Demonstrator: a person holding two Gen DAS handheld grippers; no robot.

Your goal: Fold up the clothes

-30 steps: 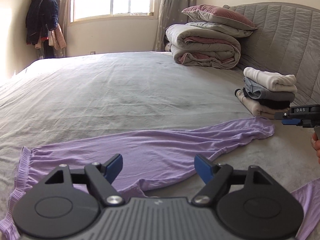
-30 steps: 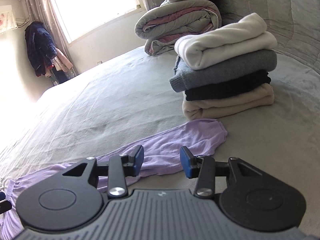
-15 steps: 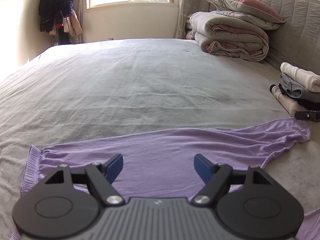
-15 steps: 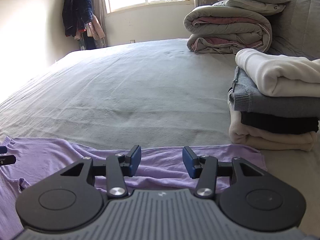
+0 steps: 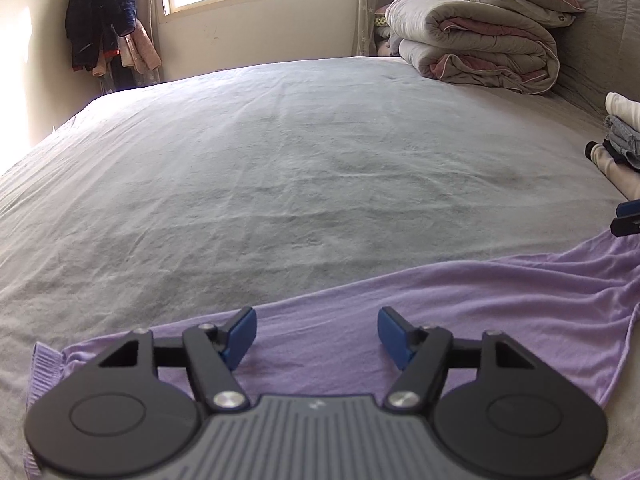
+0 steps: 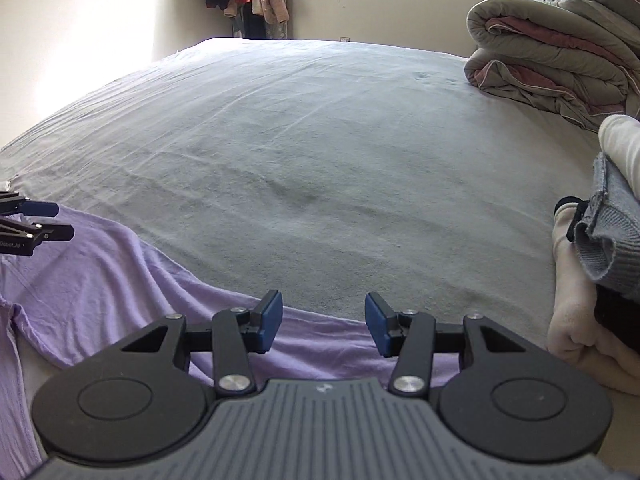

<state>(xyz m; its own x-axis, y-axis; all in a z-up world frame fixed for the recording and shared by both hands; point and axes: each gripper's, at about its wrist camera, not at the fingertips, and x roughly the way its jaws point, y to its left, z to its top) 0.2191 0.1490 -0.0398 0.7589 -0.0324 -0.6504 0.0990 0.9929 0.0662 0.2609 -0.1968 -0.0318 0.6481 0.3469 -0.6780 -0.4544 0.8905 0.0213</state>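
A lilac long-sleeved garment lies spread flat along the near edge of the grey bed. My left gripper is open and empty, low over the garment near its ribbed hem. My right gripper is open and empty, low over the far edge of the garment's sleeve, close to the stack of folded clothes. The left gripper's tips show at the left edge of the right wrist view. The right gripper's tip shows at the right edge of the left wrist view.
A stack of folded sweaters sits on the bed right of the sleeve, also in the left wrist view. A rolled duvet with pillows lies at the padded headboard. The grey bedsheet stretches toward the window; coats hang in the corner.
Both grippers have swung left and dropped lower over the garment. The right one turned away from the sweater stack. Both stay open and empty.
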